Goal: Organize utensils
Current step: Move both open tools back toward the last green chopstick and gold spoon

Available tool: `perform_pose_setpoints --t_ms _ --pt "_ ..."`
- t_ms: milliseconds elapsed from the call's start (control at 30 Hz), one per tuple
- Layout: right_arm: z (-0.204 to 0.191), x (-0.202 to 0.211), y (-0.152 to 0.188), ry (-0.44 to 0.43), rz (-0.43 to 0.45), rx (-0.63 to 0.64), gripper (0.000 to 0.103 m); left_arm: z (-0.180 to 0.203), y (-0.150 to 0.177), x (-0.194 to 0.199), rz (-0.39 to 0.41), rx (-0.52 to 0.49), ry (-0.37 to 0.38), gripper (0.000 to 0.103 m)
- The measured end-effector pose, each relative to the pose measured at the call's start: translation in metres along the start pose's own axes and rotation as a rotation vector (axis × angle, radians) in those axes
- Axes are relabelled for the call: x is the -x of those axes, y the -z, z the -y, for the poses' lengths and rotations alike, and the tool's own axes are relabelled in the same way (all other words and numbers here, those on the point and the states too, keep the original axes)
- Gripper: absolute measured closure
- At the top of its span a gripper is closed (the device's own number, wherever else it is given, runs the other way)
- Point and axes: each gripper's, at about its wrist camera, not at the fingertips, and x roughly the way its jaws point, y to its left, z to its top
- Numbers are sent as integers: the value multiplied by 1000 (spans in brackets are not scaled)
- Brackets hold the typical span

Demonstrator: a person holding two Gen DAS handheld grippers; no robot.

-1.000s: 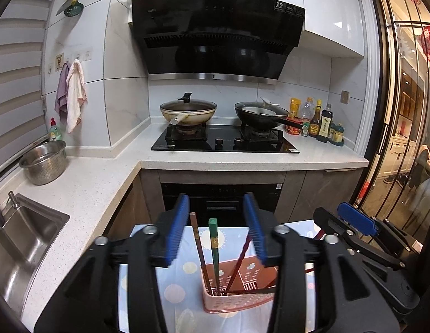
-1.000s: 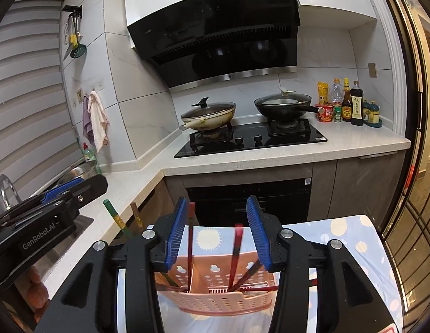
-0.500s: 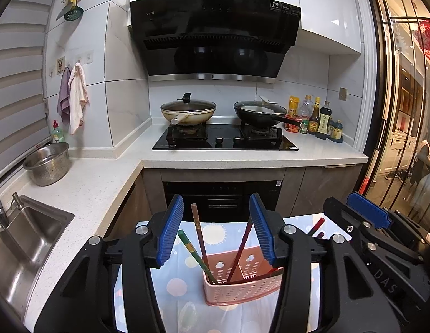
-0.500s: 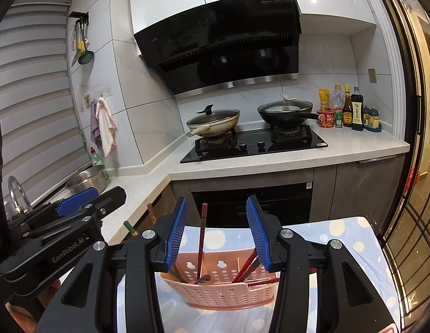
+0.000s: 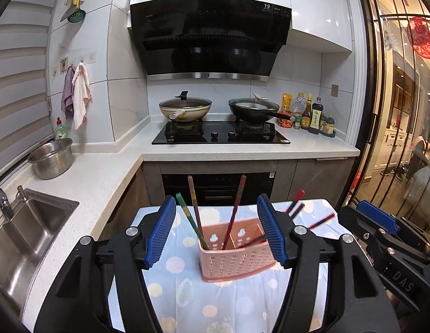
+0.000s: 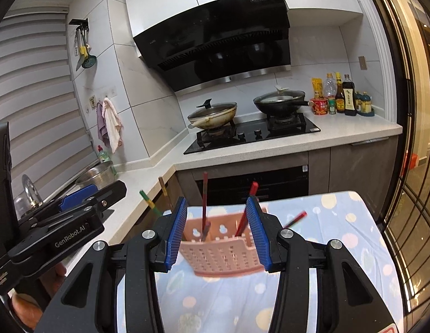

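Observation:
A pink perforated basket (image 5: 234,252) stands on the blue dotted tablecloth (image 5: 181,291). A green chopstick (image 5: 187,216) leans out of its left corner beside a brown chopstick (image 5: 194,205) and a red chopstick (image 5: 237,208); more red ones (image 5: 295,208) slant over its right rim. My left gripper (image 5: 215,230) hovers short of the basket, its jaws opening with nothing between the pads. My right gripper (image 6: 217,233) is open and empty, with the blurred basket (image 6: 220,249) beyond it. Each wrist view catches the other gripper: the right one (image 5: 378,219), the left one (image 6: 84,199).
A steel sink (image 5: 26,236) and a steel bowl (image 5: 51,158) are on the counter to the left. The hob (image 5: 220,136) with two pans is straight ahead, sauce bottles (image 5: 309,116) to its right. A glass door (image 5: 395,111) bounds the right side. A hand (image 6: 23,308) shows at the lower left.
The left jaws have spread wider. The green chopstick, upright between them before, now leans left in the basket. Both grippers have drawn back from the basket.

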Motion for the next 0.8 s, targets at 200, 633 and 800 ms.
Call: perform_pose_setpoints --t_ms 200,633,800 --pt "13 29 48 4 -98 -26 58 3 35 26 -40 -1 18 41" --pt "24 72 205 49 -488 23 58 -2 183 51 -308 15 25 39" --pt "21 85 248 53 -591 68 58 -2 226 58 -404 11 28 39"
